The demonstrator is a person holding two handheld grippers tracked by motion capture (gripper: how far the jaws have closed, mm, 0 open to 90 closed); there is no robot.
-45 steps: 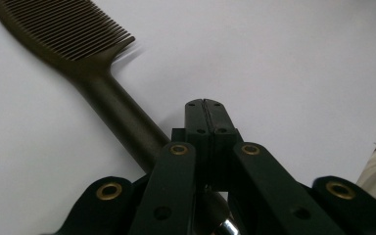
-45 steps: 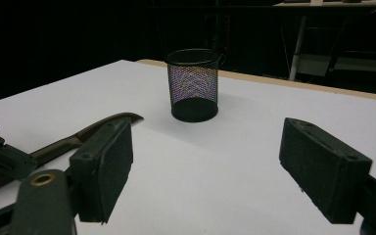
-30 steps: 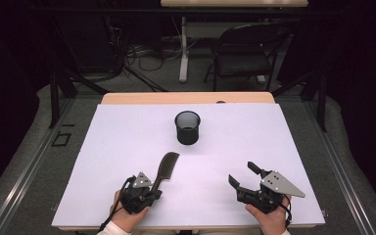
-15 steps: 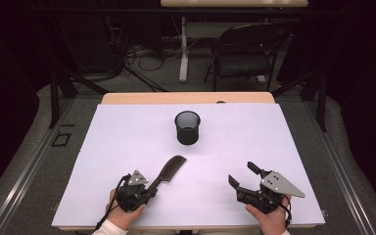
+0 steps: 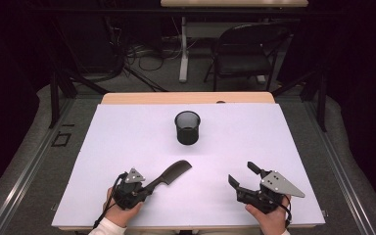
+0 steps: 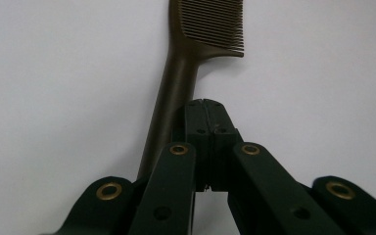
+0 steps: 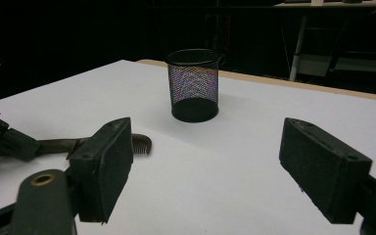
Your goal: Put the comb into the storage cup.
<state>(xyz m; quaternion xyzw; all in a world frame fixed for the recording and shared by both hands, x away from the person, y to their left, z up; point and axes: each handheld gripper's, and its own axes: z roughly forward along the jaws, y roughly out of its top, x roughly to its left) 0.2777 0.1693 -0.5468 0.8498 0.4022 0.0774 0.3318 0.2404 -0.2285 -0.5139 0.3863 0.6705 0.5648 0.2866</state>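
A dark comb (image 5: 174, 174) lies on the white table (image 5: 284, 142), teeth end pointing up and to the right. My left gripper (image 5: 149, 188) sits at its handle end with jaws shut. In the left gripper view the pads (image 6: 198, 122) meet, and the comb (image 6: 176, 83) runs along their left side and passes under the left finger. Nothing is pinched between the pads. My right gripper (image 5: 241, 174) rests near the front right, open and empty. The right gripper view looks between its own open fingers (image 7: 205, 147) toward the comb's teeth (image 7: 139, 143).
A black mesh cup (image 5: 187, 128) stands upright at the table's middle, also in the right gripper view (image 7: 194, 85). A folding chair (image 5: 249, 49) and a desk stand on the floor beyond the far edge.
The comb's toothed end has swung to the right, from pointing nearly straight away to slanting right. My left hand shifted slightly with it. The right gripper has kept still.
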